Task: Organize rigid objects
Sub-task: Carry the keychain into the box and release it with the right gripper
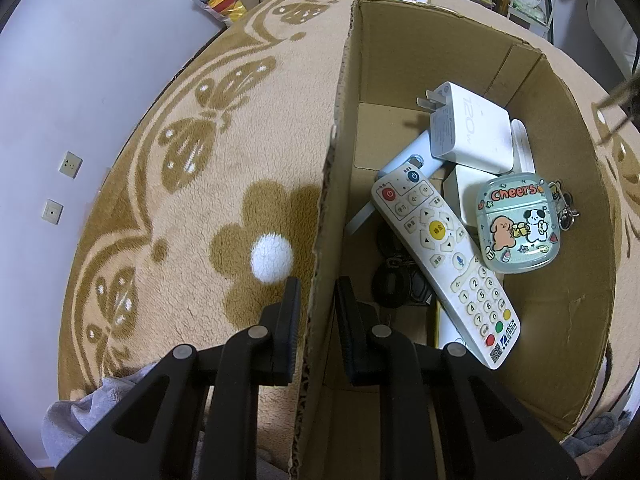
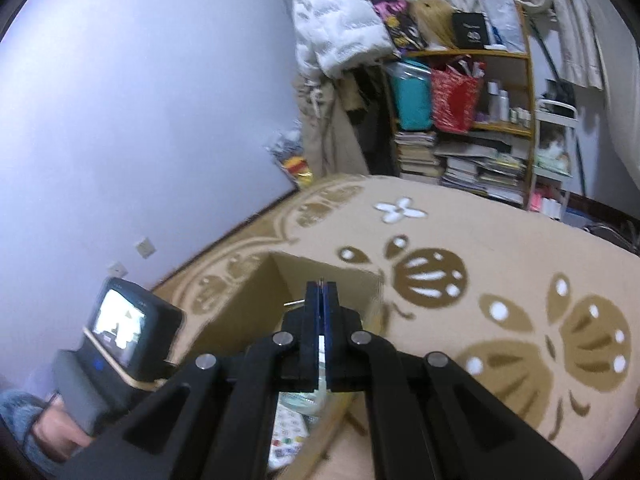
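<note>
A brown cardboard box (image 1: 560, 240) sat on a soft tan blanket (image 1: 180, 200) with brown flowers and butterflies on it. The left gripper (image 1: 316, 300) sat over the near side wall of the box. One black finger was outside the wall and the other was inside, with the wall between them. The fingers were a little apart, and I could not tell if they squeezed the cardboard or only sat beside it. Inside the box lay a long white remote (image 1: 444, 264) with a yellow button in its middle. A small see-through case (image 1: 514, 222) with the word "Cheers" and two cartoon dogs lay just beside the remote, with a little keychain (image 1: 566, 208) at its far corner. A white charger block (image 1: 468, 128) with metal prongs lay at the top of the pile, on a pale blue stick-shaped thing (image 1: 408, 160). Some black things (image 1: 394, 284) lay under the remote, too dark to make out. The right gripper (image 2: 322, 292) was held above the box, and its two fingers were pressed together on something very thin that I could not name. A hand (image 2: 60, 432) in a fuzzy blue sleeve held the other gripper handle down at the left.
</note>
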Demonstrator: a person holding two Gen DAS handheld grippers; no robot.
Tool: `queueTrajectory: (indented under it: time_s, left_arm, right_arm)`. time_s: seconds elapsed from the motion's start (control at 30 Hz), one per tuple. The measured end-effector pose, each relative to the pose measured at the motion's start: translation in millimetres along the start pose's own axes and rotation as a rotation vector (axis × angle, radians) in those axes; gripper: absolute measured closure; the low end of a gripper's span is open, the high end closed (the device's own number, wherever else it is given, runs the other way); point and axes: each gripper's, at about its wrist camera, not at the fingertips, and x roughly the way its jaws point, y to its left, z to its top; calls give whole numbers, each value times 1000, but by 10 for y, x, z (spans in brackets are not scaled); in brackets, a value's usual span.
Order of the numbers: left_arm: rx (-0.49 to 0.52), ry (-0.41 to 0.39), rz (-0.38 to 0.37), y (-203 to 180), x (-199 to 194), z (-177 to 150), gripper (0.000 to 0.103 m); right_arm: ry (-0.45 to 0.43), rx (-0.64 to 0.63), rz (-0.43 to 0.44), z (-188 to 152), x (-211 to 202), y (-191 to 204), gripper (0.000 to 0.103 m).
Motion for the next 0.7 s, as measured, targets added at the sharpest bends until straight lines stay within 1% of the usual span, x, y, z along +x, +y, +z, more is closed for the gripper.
queueTrajectory:
  time_s: [0.1, 0.3, 0.4, 0.7]
  left_arm:
    - [-3, 1, -3, 9, -5, 5, 85]
    - [-3, 1, -4, 18, -5, 7, 85]
    - [-2, 2, -3, 22, -1, 10, 85]
    - [-2, 2, -3, 19, 1, 11, 86]
  right_arm:
    - [21, -10, 19, -20, 110, 101, 100]
    - [125, 25, 31, -320, 375, 118, 100]
    - [162, 30, 16, -437, 470, 105, 100]
    - [182, 81, -7, -488, 496, 46, 99]
